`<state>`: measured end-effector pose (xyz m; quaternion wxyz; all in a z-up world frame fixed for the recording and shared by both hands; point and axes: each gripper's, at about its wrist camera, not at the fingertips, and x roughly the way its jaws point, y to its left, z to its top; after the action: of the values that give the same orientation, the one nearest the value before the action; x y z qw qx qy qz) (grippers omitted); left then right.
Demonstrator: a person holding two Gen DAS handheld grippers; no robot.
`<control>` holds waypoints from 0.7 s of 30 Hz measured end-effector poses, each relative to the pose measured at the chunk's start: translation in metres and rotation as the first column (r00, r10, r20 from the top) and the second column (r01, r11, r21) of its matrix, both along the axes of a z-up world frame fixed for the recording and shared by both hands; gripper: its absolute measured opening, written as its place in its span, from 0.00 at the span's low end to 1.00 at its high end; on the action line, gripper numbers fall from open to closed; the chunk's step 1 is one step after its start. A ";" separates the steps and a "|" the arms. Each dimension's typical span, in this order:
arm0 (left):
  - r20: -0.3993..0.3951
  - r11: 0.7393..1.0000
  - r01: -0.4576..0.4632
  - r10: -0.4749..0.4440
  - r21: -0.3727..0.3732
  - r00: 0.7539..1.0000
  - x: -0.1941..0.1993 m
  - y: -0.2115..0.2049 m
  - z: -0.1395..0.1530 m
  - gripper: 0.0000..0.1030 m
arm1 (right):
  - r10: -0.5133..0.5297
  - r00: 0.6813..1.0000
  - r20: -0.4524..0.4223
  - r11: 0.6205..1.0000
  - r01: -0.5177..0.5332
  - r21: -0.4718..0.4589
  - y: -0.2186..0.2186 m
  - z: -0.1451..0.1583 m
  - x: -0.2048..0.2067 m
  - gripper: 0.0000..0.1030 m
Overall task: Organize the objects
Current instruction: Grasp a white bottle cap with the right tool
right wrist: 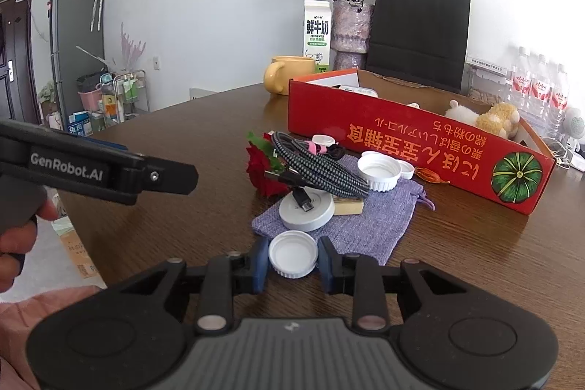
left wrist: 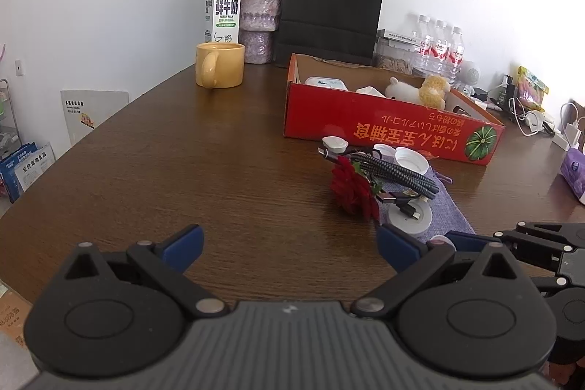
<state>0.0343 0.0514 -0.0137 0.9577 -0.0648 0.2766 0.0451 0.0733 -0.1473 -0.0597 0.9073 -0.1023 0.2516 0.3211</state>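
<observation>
My right gripper is shut on a white bottle cap, a blue pad against each side, at the near edge of a purple cloth pouch. On the pouch lie a white round disc, a braided cable bundle and another white cap. A red fabric rose lies to their left. Behind them stands a red cardboard box holding plush toys. My left gripper is open over bare table, left of the rose, with nothing between its fingers.
A yellow mug, milk carton, vase of dried roses and black paper bag line the back wall. Water bottles and chargers crowd the right. The brown table has an edge at left.
</observation>
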 end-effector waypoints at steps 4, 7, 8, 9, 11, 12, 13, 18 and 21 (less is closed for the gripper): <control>-0.006 1.000 0.004 -0.004 0.003 1.000 0.003 0.000 0.001 1.00 | -0.018 0.999 0.032 0.998 0.015 0.065 -0.013 0.013 0.000 0.26; -0.012 1.000 0.012 -0.012 0.008 1.000 0.006 -0.002 0.002 1.00 | -0.053 0.997 0.049 0.995 0.049 0.086 -0.024 0.020 0.004 0.27; -0.011 1.000 0.017 -0.017 0.012 1.000 0.008 -0.004 0.004 1.00 | -0.069 0.996 0.050 0.994 0.064 0.089 -0.027 0.022 0.006 0.27; -0.008 1.000 0.023 -0.023 0.016 1.000 0.009 -0.006 0.005 1.00 | -0.084 0.995 0.050 0.993 0.079 0.092 -0.030 0.023 0.009 0.27; -0.003 0.999 0.038 -0.038 0.025 0.999 0.013 -0.009 0.009 1.00 | -0.109 0.993 0.054 0.989 0.103 0.102 -0.037 0.025 0.015 0.27; -0.001 0.999 0.045 -0.045 0.029 0.999 0.016 -0.011 0.011 1.00 | -0.119 0.991 0.055 0.988 0.113 0.105 -0.040 0.025 0.017 0.27; 0.000 0.998 0.051 -0.051 0.034 0.999 0.019 -0.013 0.013 1.00 | -0.132 0.990 0.058 0.986 0.125 0.109 -0.044 0.026 0.020 0.27; -0.017 0.994 0.091 -0.090 0.068 0.996 0.038 -0.020 0.024 1.00 | -0.182 0.981 0.069 0.977 0.172 0.123 -0.061 0.033 0.040 0.27; -0.045 0.990 0.120 -0.117 0.074 0.992 0.054 -0.023 0.033 1.00 | -0.193 0.979 0.070 0.975 0.183 0.128 -0.070 0.037 0.054 0.27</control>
<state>0.0886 0.0284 0.0189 0.9548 -0.0105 0.2972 0.0001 0.1270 -0.2171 -0.0230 0.9477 -0.0358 0.2026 0.2438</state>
